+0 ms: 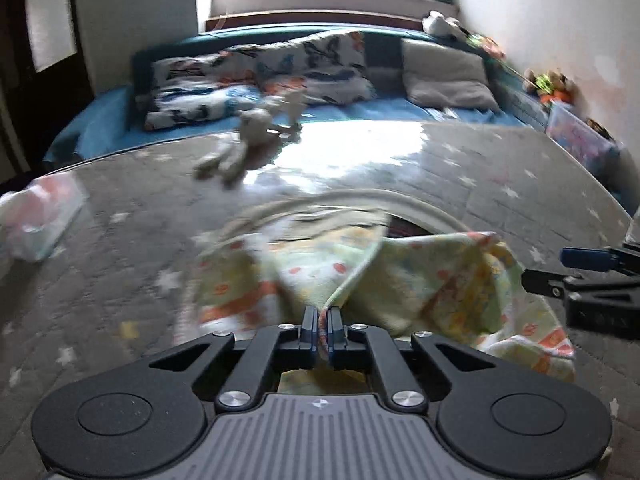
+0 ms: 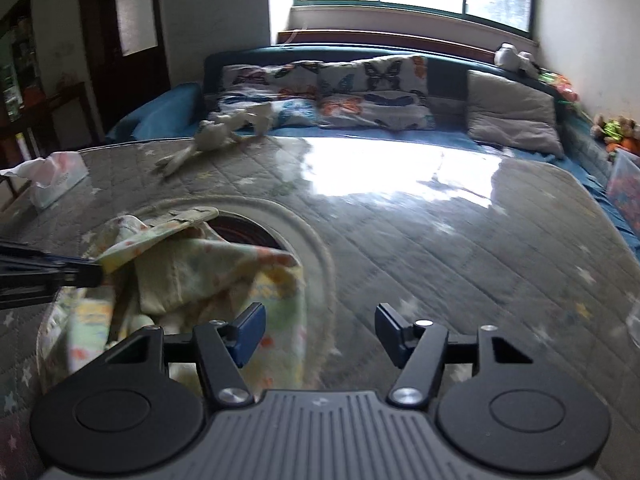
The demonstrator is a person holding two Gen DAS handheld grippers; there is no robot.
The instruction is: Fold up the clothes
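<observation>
A pale yellow-green printed garment [image 1: 420, 280] lies crumpled on a grey quilted bed cover [image 1: 500, 168]. My left gripper [image 1: 323, 330] is shut on an edge of the garment and holds that fold lifted. It also shows at the left of the right wrist view [image 2: 96, 270], pinching the garment [image 2: 208, 276]. My right gripper [image 2: 320, 332] is open and empty, just right of the garment and above the cover [image 2: 460, 240]. It shows at the right edge of the left wrist view [image 1: 540, 270].
A round basket rim [image 2: 312, 240] lies under the garment. A grey stuffed toy [image 1: 244, 148] lies farther back. A tissue pack [image 2: 56, 180] sits at the left edge. Butterfly pillows [image 2: 360, 92] and a grey pillow [image 2: 516, 120] line the headboard. A box [image 1: 580, 140] stands right.
</observation>
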